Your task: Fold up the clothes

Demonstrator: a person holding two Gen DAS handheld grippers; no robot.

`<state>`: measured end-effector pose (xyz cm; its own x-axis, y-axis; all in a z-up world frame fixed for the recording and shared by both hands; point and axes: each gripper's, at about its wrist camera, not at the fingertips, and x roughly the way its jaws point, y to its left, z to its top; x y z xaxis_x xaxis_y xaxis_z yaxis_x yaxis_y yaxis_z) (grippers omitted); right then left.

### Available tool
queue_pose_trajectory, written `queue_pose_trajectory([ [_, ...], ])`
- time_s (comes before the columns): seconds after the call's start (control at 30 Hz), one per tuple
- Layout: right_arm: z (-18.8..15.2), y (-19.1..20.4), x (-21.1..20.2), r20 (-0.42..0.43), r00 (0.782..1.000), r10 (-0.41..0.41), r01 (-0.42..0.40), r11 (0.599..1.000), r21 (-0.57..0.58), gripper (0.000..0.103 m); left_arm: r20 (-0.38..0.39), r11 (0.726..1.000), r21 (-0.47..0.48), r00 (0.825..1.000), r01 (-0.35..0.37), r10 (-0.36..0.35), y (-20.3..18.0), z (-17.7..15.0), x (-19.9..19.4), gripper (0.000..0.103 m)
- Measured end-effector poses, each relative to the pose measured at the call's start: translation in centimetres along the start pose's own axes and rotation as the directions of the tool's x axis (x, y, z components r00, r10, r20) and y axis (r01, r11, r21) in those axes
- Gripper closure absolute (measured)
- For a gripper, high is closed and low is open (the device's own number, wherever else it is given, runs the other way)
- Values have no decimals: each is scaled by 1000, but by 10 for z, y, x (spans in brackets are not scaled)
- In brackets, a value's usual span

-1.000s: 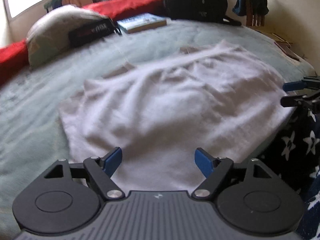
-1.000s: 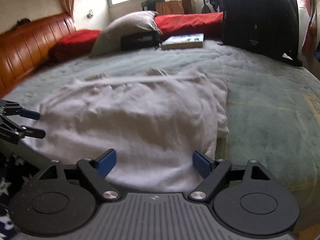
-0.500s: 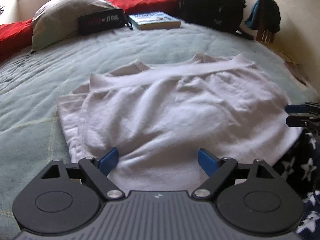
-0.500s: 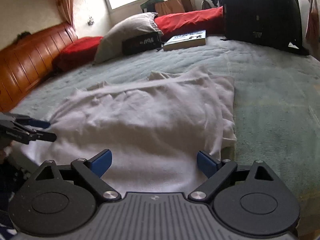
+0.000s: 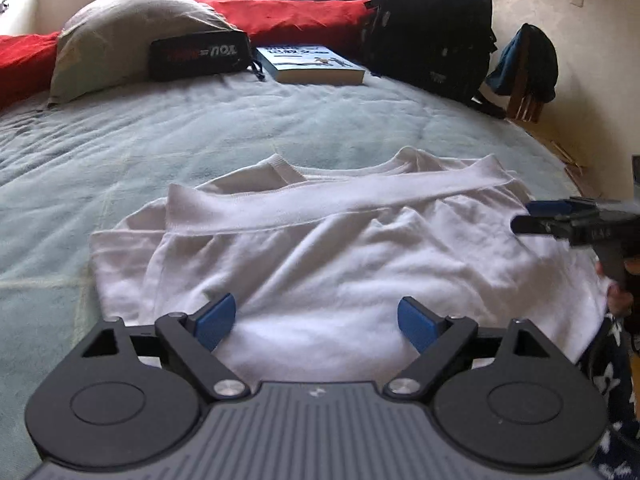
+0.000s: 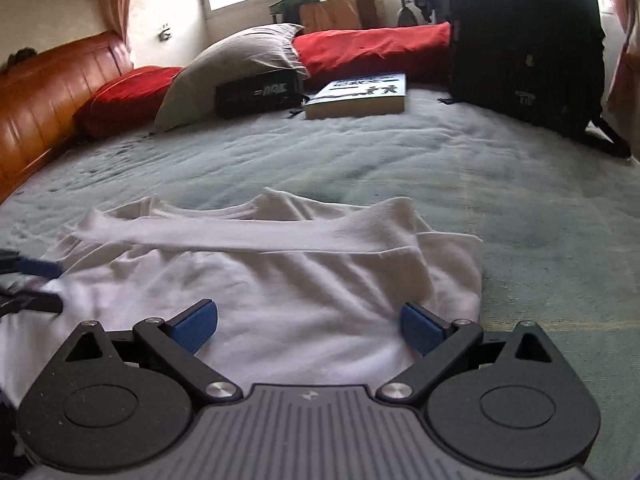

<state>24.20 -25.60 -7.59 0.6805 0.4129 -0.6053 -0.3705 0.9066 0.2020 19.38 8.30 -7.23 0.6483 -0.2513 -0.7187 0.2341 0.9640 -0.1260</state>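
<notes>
Left hand-held gripper [image 5: 316,320]: jaws wide apart, gripping nothing; it hovers over the near edge of the shirt, blue pads [image 5: 214,320] on either side of the white cloth.
Right hand-held gripper [image 6: 310,326]: jaws also spread wide and empty, above the shirt's near edge toward its right side; in the left view it shows at the right edge, side on.
Shirt [image 5: 320,248]: white, folded, lying flat on the bed near its front edge, ribbed hem band across the top, wrinkles through the middle.
Bed [image 6: 540,200]: covered by a pale green quilt.
Far side: grey pillow [image 5: 120,36], black pouch [image 5: 200,56], book [image 6: 360,94], black backpack [image 6: 524,40], all well apart from the shirt.
Red cushions [image 6: 372,48]: along the far edge.
</notes>
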Motion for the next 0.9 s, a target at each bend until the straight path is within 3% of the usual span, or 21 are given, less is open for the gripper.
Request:
queue_pose_trajectory([
  [0.1, 4, 0, 1, 1, 1000, -9, 9, 1000, 17, 1, -9, 999, 25, 1000, -28, 28, 0, 1, -12, 14],
  [0.23, 2, 4, -12, 47, 999, -8, 7, 999, 34, 1, 99, 996, 17, 992, -85, 82, 17, 23, -23, 22],
  [0.3, -1, 3, -21, 67, 998, -6, 3, 999, 47, 1, 92, 995, -37, 991, -91, 94, 33, 34, -16, 56],
  [0.37, -5, -2, -32, 88, 996, -9, 4, 999, 51, 1, 58, 993, -85, 994, -85, 90, 48, 37, -5, 71],
  [0.5, -9, -18, -52, 130, 991, -25, 16, 997, 70, 2, 27, 991, -101, 995, -89, 92, 58, 30, 5, 71],
  [0.57, -7, -30, -51, 135, 991, -10, -4, 995, 104, 9, 29, 991, -105, 996, -78, 81, 59, 25, 5, 71],
  [0.63, -3, -41, -44, 125, 992, 23, -40, 990, 134, 28, 28, 992, -102, 996, -78, 81, 59, 25, 5, 72],
  [0.83, 9, -53, -9, 63, 998, 29, -36, 993, 111, 47, -3, 992, -99, 997, -81, 81, 65, 27, 7, 72],
  [0.9, 10, -56, -3, 60, 998, 36, -42, 993, 109, 48, -6, 991, -101, 997, -83, 83, 66, 27, 9, 70],
])
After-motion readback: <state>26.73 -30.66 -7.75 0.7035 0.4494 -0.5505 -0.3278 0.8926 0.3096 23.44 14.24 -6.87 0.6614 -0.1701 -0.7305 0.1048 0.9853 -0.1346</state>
